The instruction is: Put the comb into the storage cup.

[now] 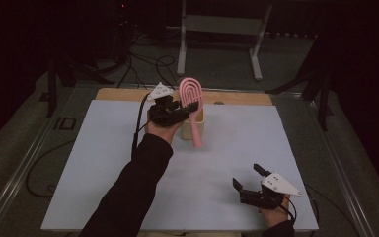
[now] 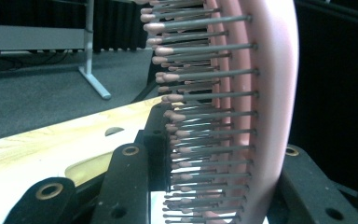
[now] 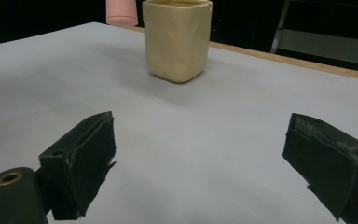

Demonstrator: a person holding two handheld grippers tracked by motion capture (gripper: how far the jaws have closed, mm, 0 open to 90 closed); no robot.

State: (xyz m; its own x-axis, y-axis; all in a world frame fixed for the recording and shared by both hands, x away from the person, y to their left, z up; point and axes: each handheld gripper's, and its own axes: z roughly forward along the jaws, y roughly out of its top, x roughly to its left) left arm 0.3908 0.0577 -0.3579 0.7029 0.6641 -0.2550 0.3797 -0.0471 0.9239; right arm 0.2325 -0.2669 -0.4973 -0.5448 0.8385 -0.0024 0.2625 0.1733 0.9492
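Left gripper fingers clamp pink brush head, handle hanging beside cream cup; right gripper fingers wide, low over table

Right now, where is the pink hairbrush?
In the high view the pink hairbrush is held in the air by the left gripper, at the far middle of the table, in front of the cream cup, handle pointing down.
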